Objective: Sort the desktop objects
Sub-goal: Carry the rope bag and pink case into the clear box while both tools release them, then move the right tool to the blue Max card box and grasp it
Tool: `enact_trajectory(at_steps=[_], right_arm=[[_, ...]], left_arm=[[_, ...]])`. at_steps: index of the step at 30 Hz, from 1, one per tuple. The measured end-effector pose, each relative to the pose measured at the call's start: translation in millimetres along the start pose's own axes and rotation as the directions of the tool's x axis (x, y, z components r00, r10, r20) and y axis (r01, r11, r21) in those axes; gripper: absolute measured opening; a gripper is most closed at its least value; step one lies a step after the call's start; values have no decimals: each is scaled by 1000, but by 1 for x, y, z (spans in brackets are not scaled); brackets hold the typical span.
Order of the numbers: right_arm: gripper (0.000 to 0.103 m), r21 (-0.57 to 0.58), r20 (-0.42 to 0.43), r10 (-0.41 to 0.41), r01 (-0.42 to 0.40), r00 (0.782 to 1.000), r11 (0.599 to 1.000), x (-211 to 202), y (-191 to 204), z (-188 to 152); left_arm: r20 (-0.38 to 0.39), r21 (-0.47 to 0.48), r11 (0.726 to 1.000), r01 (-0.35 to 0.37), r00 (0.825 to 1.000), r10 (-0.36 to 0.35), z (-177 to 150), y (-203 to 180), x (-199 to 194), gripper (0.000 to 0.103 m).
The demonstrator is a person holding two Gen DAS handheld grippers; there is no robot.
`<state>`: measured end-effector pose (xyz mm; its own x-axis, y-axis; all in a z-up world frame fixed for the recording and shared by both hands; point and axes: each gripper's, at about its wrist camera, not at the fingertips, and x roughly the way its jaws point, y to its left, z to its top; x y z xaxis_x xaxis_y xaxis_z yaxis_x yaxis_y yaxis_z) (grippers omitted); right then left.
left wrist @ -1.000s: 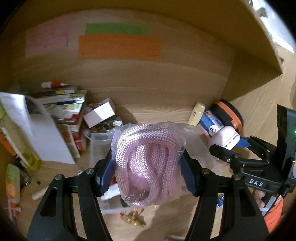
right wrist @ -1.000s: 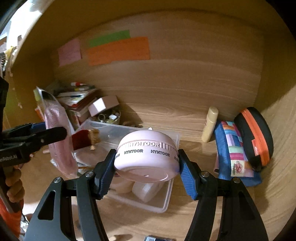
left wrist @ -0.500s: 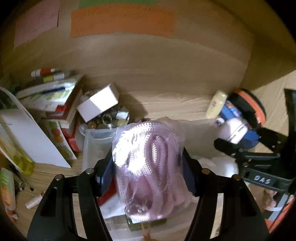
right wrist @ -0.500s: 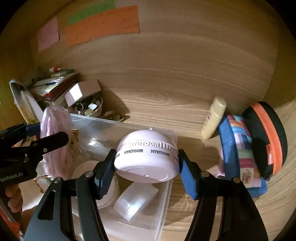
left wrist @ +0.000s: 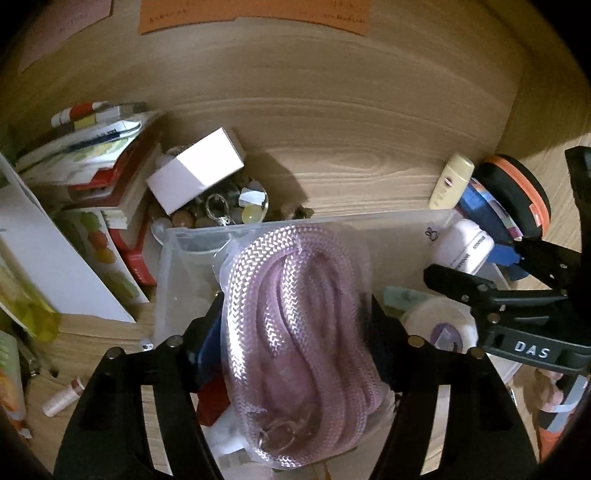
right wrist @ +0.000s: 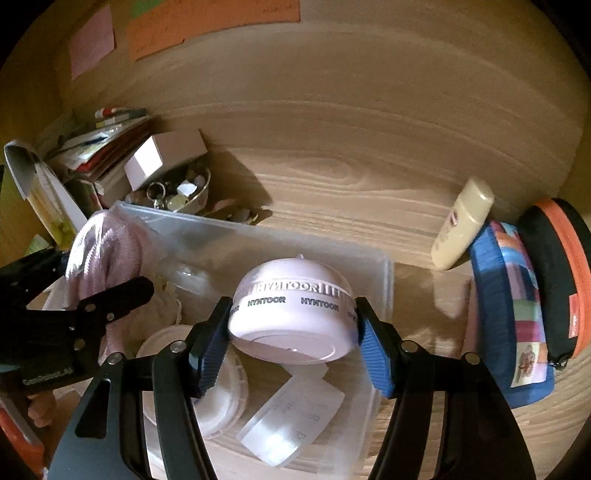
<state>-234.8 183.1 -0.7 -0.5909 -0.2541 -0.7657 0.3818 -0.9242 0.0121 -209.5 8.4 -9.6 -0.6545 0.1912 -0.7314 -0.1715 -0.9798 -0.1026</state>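
Both tools sit over the clear plastic bin (right wrist: 384, 280) on my wooden counter (right wrist: 332, 192). My left gripper (left wrist: 295, 332) has its fingers easing apart, the bagged pink rope (left wrist: 295, 325) between them above the bin's left end. My right gripper (right wrist: 291, 332) has its blue fingers (right wrist: 373, 354) clamped on the pink HYNTOOR case (right wrist: 291, 314), just above a white lidded tub (right wrist: 221, 391) inside the bin.

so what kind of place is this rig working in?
Most likely a home desk or study nook: wood-grain desktop with a wooden back panel carrying sticky notes, a stack of books at one side, and a clear storage bin being filled with small items.
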Motion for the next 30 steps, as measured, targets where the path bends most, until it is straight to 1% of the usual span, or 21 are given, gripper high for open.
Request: enact_trajectory(at_steps=[4, 7, 10, 14, 16, 18, 21, 22, 24, 26, 30], right_arm=[[61, 1, -4, -13, 13, 1000, 1000, 2, 1, 1], [61, -8, -3, -27, 27, 1000, 1000, 2, 4, 3], [61, -18, 15, -37, 37, 999, 999, -7, 7, 2], [61, -13, 46, -34, 35, 998, 999, -26, 8, 1], [67, -9, 64, -35, 36, 997, 999, -38, 6, -2], [74, -7, 91, -45, 45, 995, 999, -51, 5, -6], [81, -8, 129, -53, 55, 990, 998, -71, 4, -14], [81, -7, 141, -52, 53, 989, 999, -79, 3, -18], [81, -4, 158, -43, 44, 987, 999, -92, 2, -25], [82, 5, 170, -35, 35, 985, 999, -102, -1, -34], [84, 20, 180, -35, 32, 983, 999, -115, -4, -50]], left_arm=[[-4, -4, 1000, 12, 1000, -12, 2, 1, -2, 70], [11, 5, 1000, 16, 1000, -16, 3, -1, -7, 70], [43, 5, 1000, 17, 999, -17, 5, -4, -17, 70], [73, 11, 999, 41, 996, -42, 7, -7, -34, 70], [96, 22, 999, 34, 995, -36, 7, -10, -45, 73], [110, 28, 999, 34, 993, -37, 7, -12, -54, 82], [128, 44, 999, 18, 992, -23, 3, -14, -70, 84], [133, 47, 999, 9, 991, -15, 1, -14, -76, 85], [142, 51, 999, 1, 990, -8, -3, -13, -85, 92], [148, 50, 999, -14, 989, 6, -9, -10, -94, 92], [137, 40, 998, -38, 990, 33, -23, -5, -104, 93]])
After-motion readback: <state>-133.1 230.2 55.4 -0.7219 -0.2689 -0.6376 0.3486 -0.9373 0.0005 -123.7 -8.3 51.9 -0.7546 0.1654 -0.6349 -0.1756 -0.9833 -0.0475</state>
